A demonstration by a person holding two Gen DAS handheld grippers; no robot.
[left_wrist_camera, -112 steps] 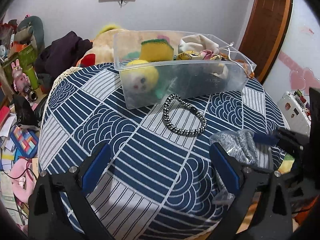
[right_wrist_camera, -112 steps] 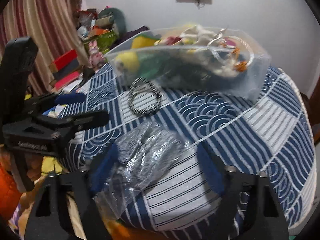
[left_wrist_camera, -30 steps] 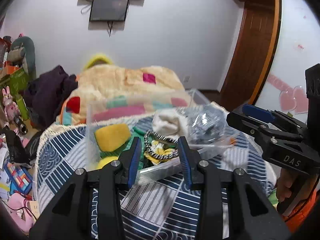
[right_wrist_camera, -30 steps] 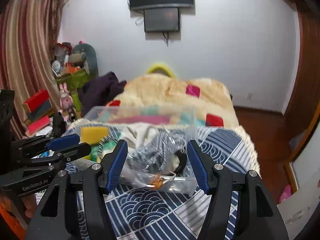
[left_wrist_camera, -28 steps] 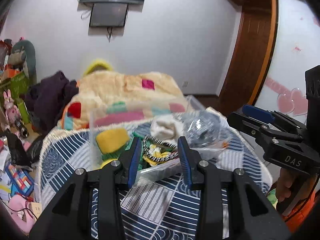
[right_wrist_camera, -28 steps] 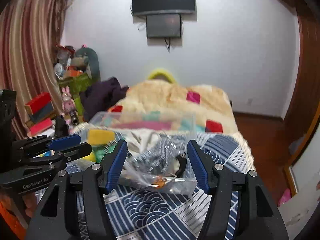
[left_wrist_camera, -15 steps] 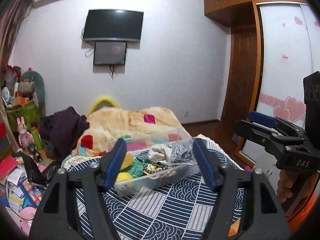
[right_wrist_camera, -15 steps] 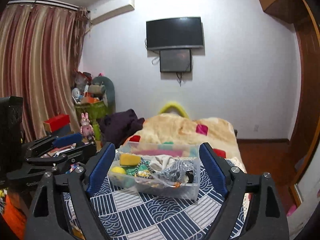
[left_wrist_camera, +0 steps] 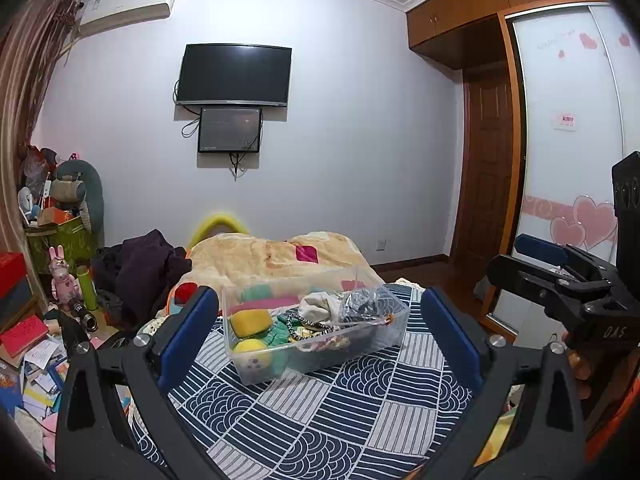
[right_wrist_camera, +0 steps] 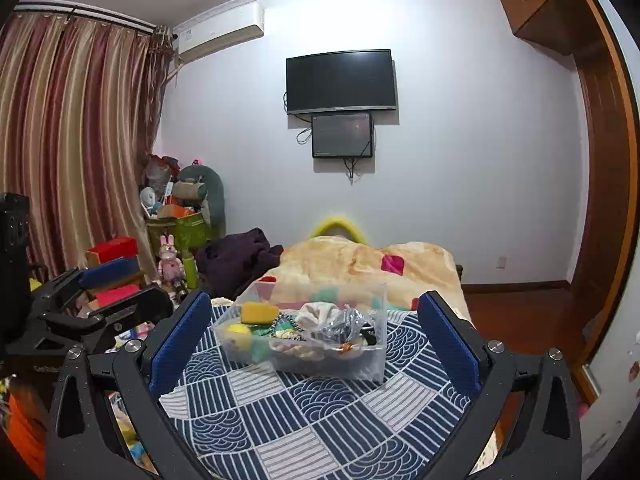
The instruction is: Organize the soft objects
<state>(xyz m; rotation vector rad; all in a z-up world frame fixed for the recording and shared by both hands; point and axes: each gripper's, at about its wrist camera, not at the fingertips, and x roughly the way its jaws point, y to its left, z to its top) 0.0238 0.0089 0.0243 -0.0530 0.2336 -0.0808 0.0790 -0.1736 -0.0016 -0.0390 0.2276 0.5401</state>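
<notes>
Both the left gripper (left_wrist_camera: 320,336) and the right gripper (right_wrist_camera: 314,338) stand released, their jaws having just been opening wide with nothing between them. Ahead of each, well beyond the fingertips, the clear bin (left_wrist_camera: 320,364) sits on the patterned tablecloth (left_wrist_camera: 328,420), holding the braided bracelet (left_wrist_camera: 304,322), bagged grey item (left_wrist_camera: 360,306) and yellow sponge (left_wrist_camera: 246,320).

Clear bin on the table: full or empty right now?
Partly full. The clear bin holds a yellow sponge, a braided cord and a plastic bag; contents sit below its rim.

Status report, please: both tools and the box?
Left tool and right tool open, jaws just widened, nothing between. Clear plastic box holds the soft items. Nothing in the way.
</notes>
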